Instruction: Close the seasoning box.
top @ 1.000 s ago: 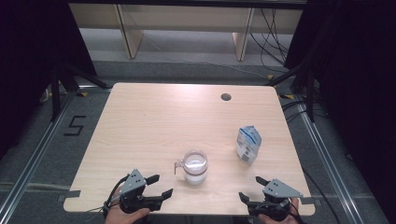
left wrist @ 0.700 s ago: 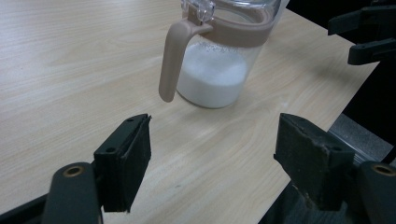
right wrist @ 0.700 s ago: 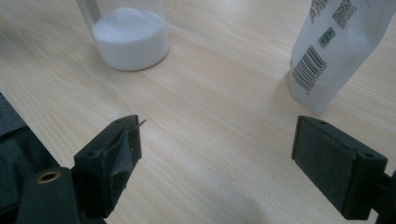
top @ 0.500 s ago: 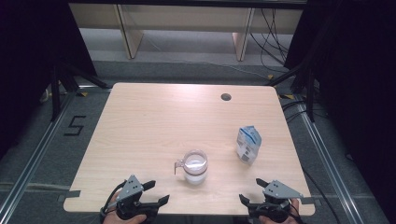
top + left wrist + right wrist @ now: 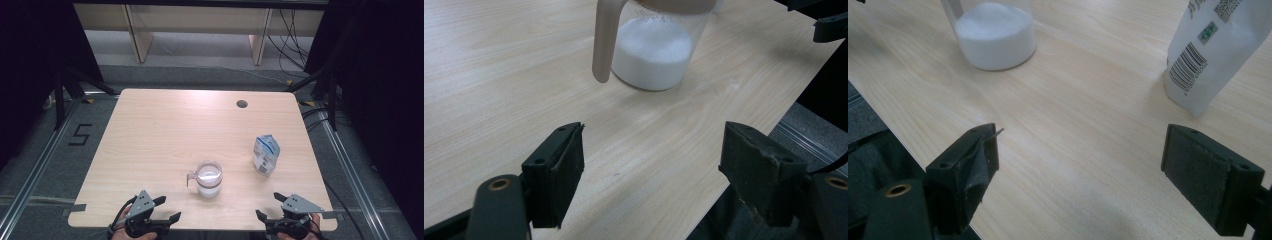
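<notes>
Grippers both gape, empty, at worktop [image 5: 150,130] near edge: left gripper [image 5: 162,212], right gripper [image 5: 270,207]. Measuring cup [image 5: 208,177] stands between them; left gripper view reveals white powder inside; right gripper view reveals carton [image 5: 1220,50] barcode.

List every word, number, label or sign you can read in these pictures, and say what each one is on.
"5": a black number marked on the grey floor left of the table.
Barcode with digits under it, on the side of the white carton: too small to read.
Small green mark and a square printed code higher on the carton: blurred, not readable.
Blue print on the carton front in the high view: too small to read.
The cup of white powder: no text.
</notes>
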`<state>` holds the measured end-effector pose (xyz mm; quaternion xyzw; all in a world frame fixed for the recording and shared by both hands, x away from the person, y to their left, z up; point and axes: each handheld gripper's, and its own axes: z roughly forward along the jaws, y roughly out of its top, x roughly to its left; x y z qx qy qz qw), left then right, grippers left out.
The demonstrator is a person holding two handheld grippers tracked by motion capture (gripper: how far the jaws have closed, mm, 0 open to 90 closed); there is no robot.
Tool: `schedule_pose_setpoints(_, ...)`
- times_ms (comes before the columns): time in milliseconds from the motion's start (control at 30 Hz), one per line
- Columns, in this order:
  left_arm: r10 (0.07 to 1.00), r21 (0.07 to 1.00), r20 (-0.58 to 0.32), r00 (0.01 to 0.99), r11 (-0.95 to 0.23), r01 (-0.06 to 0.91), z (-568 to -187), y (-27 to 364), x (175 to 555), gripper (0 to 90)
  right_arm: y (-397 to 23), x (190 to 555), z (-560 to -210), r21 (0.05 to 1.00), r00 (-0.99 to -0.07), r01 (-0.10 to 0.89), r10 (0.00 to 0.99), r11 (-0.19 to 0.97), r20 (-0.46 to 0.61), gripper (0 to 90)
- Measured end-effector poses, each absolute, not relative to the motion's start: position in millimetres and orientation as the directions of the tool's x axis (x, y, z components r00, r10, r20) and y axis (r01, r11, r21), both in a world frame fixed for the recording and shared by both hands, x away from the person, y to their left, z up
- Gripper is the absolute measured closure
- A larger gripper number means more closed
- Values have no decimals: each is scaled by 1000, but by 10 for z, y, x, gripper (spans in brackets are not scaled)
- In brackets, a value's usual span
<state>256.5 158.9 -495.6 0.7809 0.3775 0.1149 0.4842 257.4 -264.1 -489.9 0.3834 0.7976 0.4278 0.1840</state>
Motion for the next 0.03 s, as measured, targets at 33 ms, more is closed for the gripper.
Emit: schedule_pose_setpoints(33,693,850,-172,700,-255,461,-4956,1596,2577,252,-2641,2582,-4904,825,-646,454,762,338,44,161)
